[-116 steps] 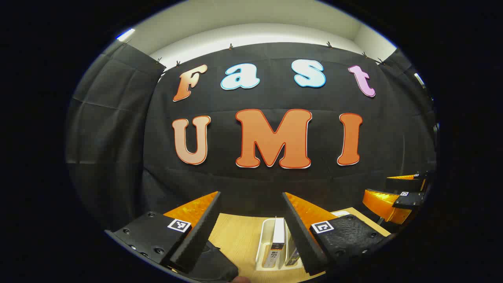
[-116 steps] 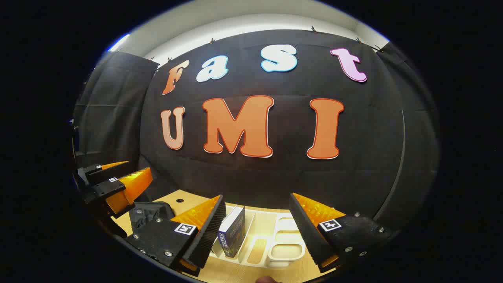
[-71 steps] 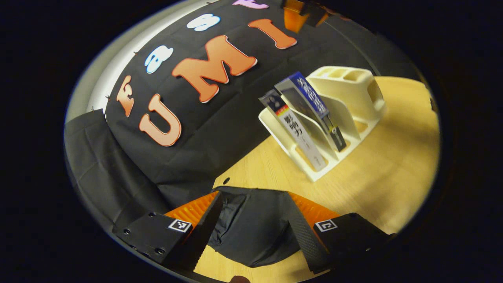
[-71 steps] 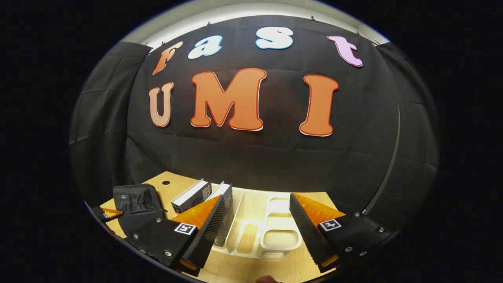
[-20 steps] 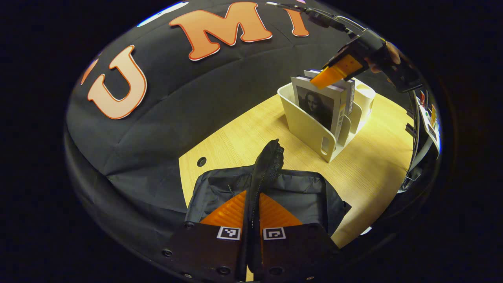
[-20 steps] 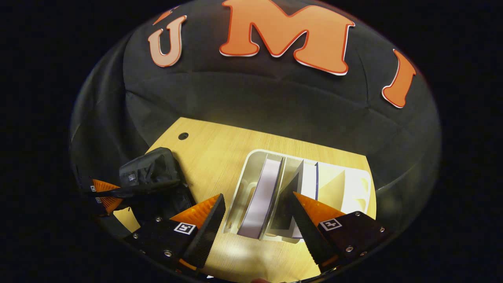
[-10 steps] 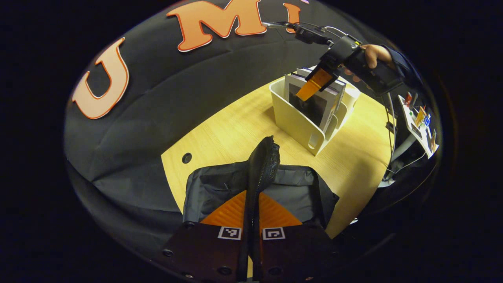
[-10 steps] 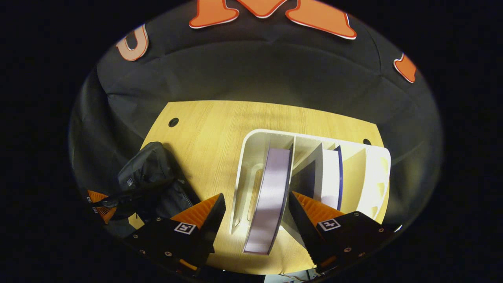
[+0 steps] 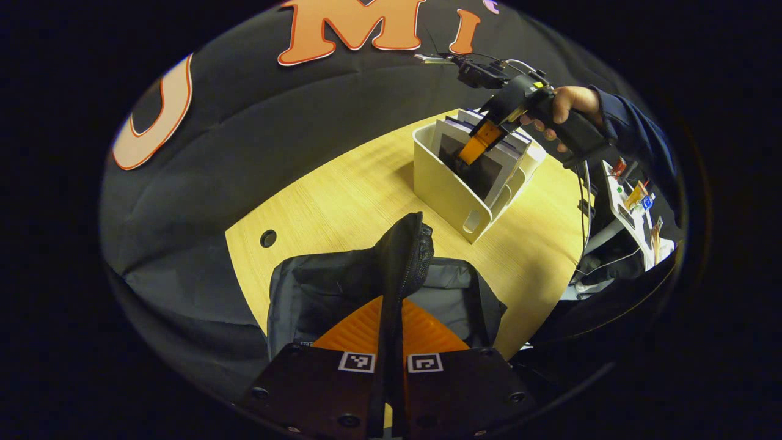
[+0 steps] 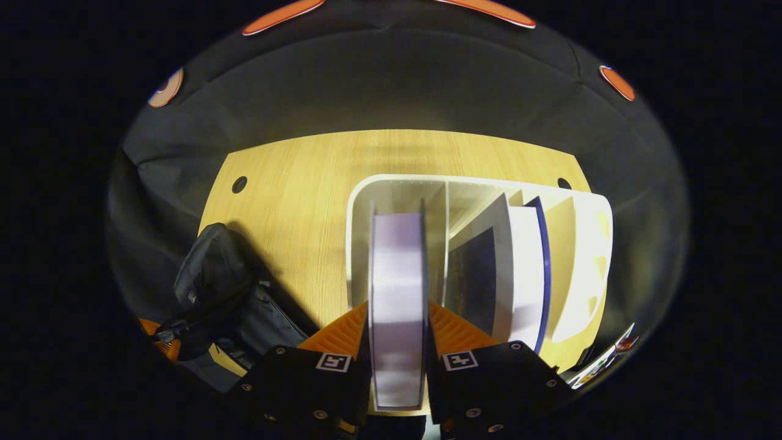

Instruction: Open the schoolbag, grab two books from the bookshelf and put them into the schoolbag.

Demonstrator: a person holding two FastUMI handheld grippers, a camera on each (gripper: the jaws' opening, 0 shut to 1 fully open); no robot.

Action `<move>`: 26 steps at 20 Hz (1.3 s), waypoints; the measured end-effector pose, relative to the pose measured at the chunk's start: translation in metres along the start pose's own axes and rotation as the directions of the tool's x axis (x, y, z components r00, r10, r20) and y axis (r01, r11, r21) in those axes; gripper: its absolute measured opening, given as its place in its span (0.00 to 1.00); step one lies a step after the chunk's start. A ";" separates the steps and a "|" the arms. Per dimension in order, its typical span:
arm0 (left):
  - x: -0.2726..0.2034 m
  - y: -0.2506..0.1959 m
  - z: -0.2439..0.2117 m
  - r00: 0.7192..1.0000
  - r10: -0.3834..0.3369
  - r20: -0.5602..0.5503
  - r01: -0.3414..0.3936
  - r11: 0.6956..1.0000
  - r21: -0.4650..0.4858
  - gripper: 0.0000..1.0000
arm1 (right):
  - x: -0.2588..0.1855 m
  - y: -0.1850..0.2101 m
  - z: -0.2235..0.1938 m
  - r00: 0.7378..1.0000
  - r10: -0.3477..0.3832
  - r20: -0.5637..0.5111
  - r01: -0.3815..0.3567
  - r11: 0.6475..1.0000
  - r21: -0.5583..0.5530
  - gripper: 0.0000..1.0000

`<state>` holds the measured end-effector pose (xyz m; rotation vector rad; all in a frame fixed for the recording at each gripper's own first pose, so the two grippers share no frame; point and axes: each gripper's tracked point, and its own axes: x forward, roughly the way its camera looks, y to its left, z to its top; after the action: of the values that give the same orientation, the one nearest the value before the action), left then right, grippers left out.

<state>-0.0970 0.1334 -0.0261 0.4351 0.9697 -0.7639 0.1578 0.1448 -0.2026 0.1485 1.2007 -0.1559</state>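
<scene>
Right gripper view: right gripper (image 10: 397, 360) pinches book (image 10: 397, 269) | left gripper (image 9: 391, 366) pinches schoolbag (image 9: 403, 256) flap

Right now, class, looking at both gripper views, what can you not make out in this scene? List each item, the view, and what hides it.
- Inside of the schoolbag, left gripper view: the raised flap and left gripper cover it.
- Front cover of the book, right gripper view: seen edge-on, between the right gripper fingers.
- Second book, right gripper view: a shelf divider hides its lower part.
- Clutter beyond the table, left gripper view: too small.
</scene>
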 end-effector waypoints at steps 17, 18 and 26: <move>0.002 -0.012 -0.002 0.998 -0.056 -0.016 0.056 0.998 0.037 0.05 | -0.129 -0.031 -0.114 0.987 0.107 0.118 -0.121 0.986 0.114 0.37; 0.003 -0.014 -0.003 0.998 -0.057 -0.016 0.058 0.998 0.036 0.06 | -0.133 -0.033 -0.121 0.985 0.120 0.126 -0.136 0.982 0.132 0.36; 0.000 -0.023 -0.001 0.999 -0.053 -0.007 0.053 0.998 0.023 0.06 | -0.142 -0.017 -0.174 0.936 0.304 0.177 -0.344 0.894 0.287 0.35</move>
<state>-0.1144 0.1188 -0.0266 0.4336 0.9829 -0.8228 -0.0546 0.1686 -0.1326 0.6091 1.0005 -0.0602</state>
